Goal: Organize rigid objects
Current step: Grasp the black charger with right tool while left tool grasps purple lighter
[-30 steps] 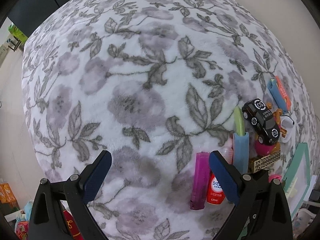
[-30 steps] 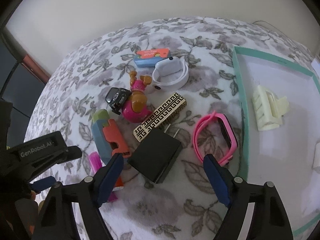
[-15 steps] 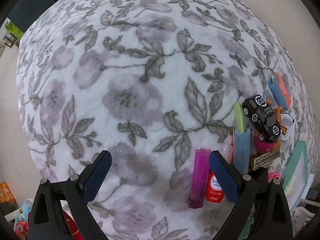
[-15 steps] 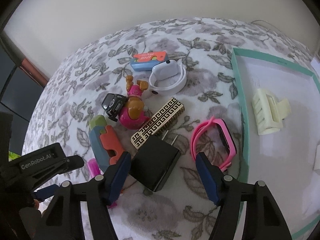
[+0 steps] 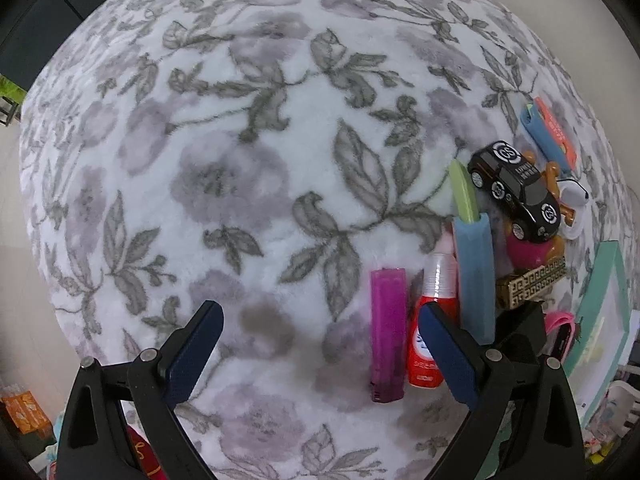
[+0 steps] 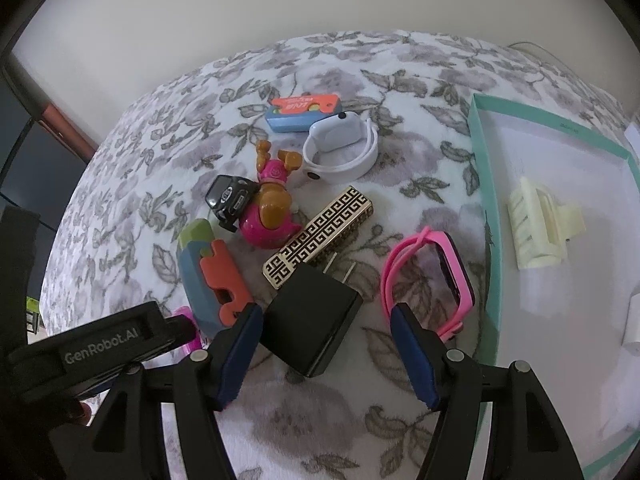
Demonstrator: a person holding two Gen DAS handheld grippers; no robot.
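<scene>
Lower now than a second ago, the left gripper (image 5: 320,356) hangs wide open and empty over the blanket (image 5: 248,168), the purple lighter (image 5: 387,334) just inside its right finger, long axis along the fingers. Narrowed since then, the right gripper (image 6: 326,354) brackets the black charger (image 6: 314,322) without touching; it is nearer.

You get soft, even room light. Faint shadows lie on the blanket (image 5: 248,184) under the fingers (image 5: 192,354). Fisheye bends both views; corners are black, and detail softens toward the rims.
</scene>
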